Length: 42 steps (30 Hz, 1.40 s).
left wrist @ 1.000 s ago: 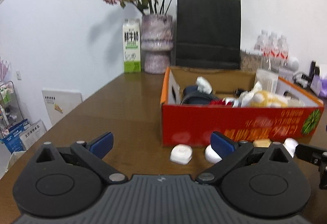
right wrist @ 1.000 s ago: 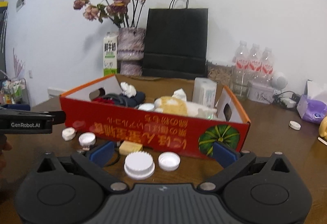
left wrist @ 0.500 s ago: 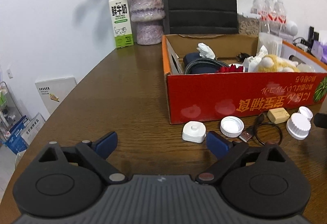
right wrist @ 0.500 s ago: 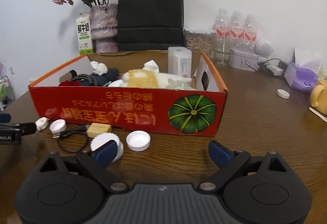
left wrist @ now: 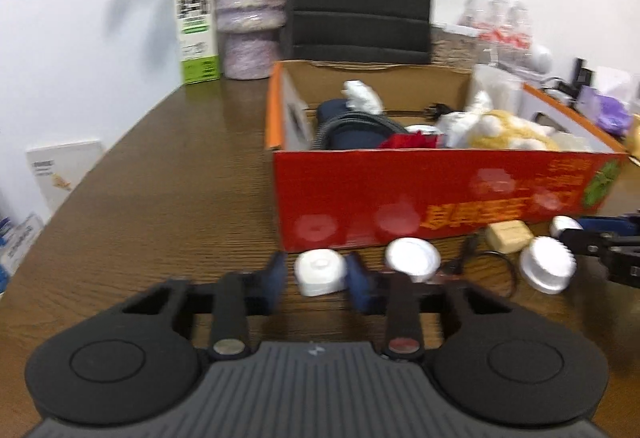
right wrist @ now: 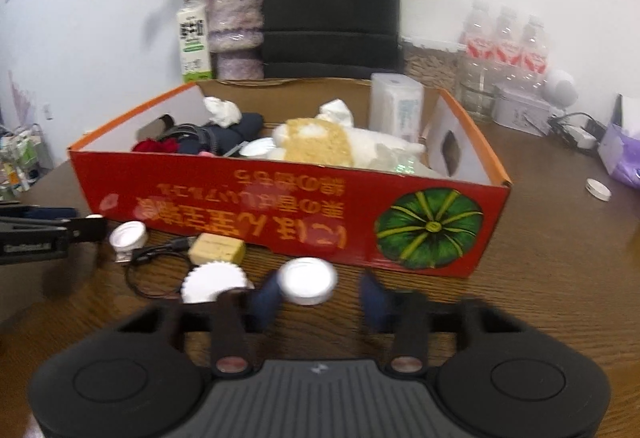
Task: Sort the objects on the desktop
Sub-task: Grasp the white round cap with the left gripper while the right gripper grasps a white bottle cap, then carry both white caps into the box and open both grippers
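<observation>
My left gripper [left wrist: 314, 284] points down at the bench [left wrist: 168, 198]; its jaws are closing, with a small white rounded case [left wrist: 319, 273] between the blue pads. The right pad looks to be against the case, the left pad stands just beside it; blur keeps me from telling whether both press yet. My right gripper [right wrist: 318, 296] has its jaws closing too, around a white screw cap [right wrist: 307, 280] lying open side up; the left pad is at its rim, the right pad apart from it, so no grip yet. All loose items sit on the bench just in front of the red cardboard box [right wrist: 280, 214]: a ribbed white lid [right wrist: 214, 282], a second small white cap [right wrist: 128, 236], a tan block [right wrist: 218, 248] and a black USB cable [right wrist: 154, 258] looped between them. The box holds a plush toy [right wrist: 316, 138], dark cloth, crumpled tissue and a white container. Another white cap [right wrist: 598, 189] lies well apart on the right of the bench.
</observation>
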{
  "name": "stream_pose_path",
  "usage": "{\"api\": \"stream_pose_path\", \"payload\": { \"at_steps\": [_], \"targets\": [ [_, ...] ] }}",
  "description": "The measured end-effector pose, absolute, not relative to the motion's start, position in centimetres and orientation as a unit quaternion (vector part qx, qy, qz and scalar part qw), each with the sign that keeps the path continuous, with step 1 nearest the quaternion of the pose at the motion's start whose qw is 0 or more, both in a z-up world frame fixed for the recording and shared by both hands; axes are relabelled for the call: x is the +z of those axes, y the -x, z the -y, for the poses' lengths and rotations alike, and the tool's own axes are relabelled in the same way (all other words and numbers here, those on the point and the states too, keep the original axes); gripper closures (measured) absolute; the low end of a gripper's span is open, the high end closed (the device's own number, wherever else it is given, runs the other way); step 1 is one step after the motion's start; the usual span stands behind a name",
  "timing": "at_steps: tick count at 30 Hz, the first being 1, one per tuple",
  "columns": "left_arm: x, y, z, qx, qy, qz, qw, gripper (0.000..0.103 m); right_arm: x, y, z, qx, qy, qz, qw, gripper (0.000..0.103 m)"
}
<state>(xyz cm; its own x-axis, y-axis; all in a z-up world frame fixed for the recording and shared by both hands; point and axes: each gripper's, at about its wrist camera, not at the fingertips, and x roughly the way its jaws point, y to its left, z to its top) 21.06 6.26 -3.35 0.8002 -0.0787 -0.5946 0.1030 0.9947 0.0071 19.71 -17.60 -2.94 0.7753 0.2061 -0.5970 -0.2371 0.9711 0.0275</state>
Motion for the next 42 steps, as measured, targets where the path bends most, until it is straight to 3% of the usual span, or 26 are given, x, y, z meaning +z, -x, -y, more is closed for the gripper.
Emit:
{"api": "stream_pose_path", "payload": {
  "at_steps": [12, 26, 42],
  "targets": [
    [-3.3, -20.7, -5.6, -0.053, -0.018, -0.308, 0.950, 0.076, -2.6, -19.0, 18.1, 0.128, 0.003, -0.298, 0.946, 0.076],
    [1.0, -16.8, -4.1, -0.062, 0.007, -0.200, 0.978, 0.075, 1.3, -14.9, 18.3, 0.152, 0.006, -0.196, 0.969, 0.076],
    [4.9, -24.8, -0.6, -0.041, 0.044, -0.158, 0.986, 0.075, 6.6, -22.5, 17.1, 0.129, -0.019, -0.140, 0.982, 0.076]
  ]
}}
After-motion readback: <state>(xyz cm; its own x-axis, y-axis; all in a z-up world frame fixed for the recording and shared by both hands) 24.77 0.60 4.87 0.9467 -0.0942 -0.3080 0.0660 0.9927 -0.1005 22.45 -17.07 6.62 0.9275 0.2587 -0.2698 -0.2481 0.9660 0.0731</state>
